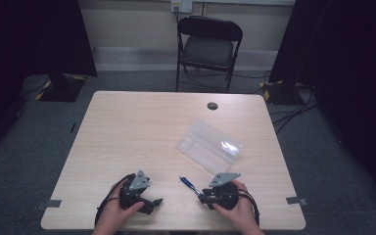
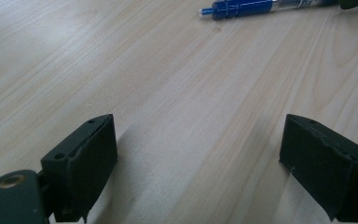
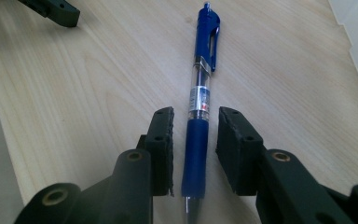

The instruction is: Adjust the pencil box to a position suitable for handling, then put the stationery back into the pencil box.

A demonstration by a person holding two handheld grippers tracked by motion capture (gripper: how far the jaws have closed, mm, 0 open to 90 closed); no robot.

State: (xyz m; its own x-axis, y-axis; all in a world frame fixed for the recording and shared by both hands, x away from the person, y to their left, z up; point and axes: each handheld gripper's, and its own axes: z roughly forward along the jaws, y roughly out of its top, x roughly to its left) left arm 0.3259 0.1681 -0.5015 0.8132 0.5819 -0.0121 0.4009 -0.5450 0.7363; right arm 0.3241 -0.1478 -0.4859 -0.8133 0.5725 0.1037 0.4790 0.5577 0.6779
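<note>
The bench (image 1: 127, 127) is mostly bare, with open room left and far. A clear plastic case (image 1: 209, 145) lies right of centre. Near the front edge, the left tool (image 1: 152, 202) rests spread and empty. The right tool (image 3: 195, 148) straddles the blue pen (image 3: 200, 116), jaws apart, not yet clenched; seemingly the grasp remains.

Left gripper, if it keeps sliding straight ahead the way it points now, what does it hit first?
Probably the blue pen. The left gripper is open over bare table, and the pen lies across the far end of its line, near the right gripper. Depth is hard to judge.
</note>
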